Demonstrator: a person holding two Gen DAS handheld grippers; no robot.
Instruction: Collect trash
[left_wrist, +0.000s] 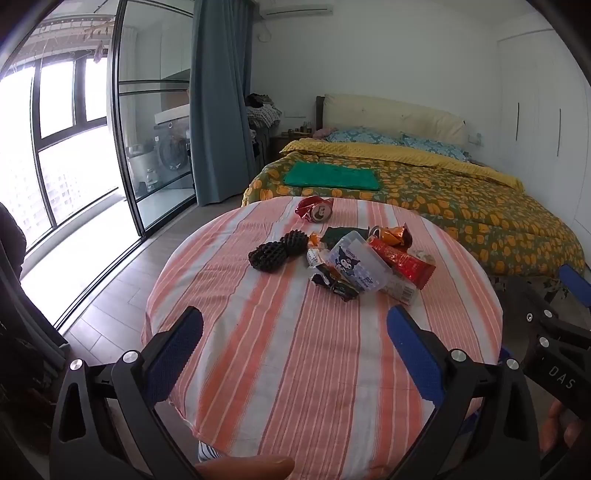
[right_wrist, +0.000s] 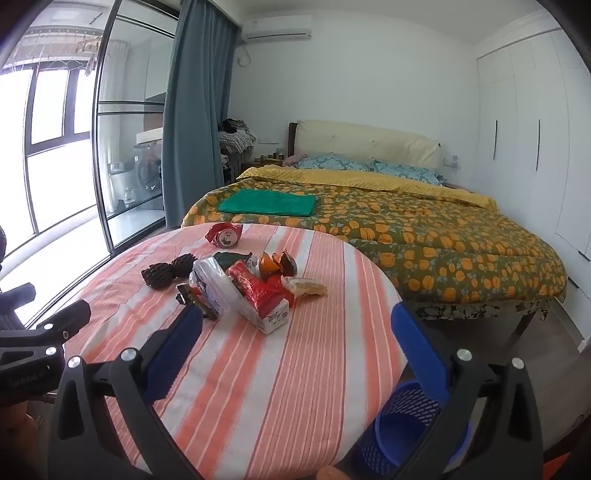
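Left wrist view: the left gripper (left_wrist: 295, 328) fills the bottom of the frame, its black arms spread wide and its blue, finely ribbed pads (left_wrist: 177, 354) apart with nothing between them, over the near part of a round table (left_wrist: 295, 387) draped in a cloth of orange and white stripes. The trash (left_wrist: 354, 258) lies in a heap at centre frame, well beyond the pads: a clear plastic tub (left_wrist: 354, 264) with a cartoon print, a glossy red wrapper (left_wrist: 400, 260), a crinkled orange foil bag (left_wrist: 397, 234), a small white carton (left_wrist: 400, 291) and dark crumpled wrappers. Just left of the heap sits a black foam net (left_wrist: 277, 251), lumpy and honeycombed. Above it, near the table's far edge, lies a crushed red can (left_wrist: 316, 210). At the right edge shows the right gripper (left_wrist: 554, 325), black with a blue tip. Behind, upper right, a bed (left_wrist: 443, 192) under a quilted cover with orange fruit print carries a folded green cloth (left_wrist: 332, 177).

Right wrist view: the right gripper (right_wrist: 295, 332) also stands released, pads wide apart and empty. The trash (right_wrist: 243, 288) lies at centre left, just past the left pad; the carton (right_wrist: 273, 319) is nearest. The foam net (right_wrist: 168, 271) lies left of the heap and the can (right_wrist: 225, 234) above it. At lower right, behind the right finger, stands a blue perforated plastic bin (right_wrist: 402, 424) beside the table's edge. The left gripper (right_wrist: 37, 332) shows at the left edge.
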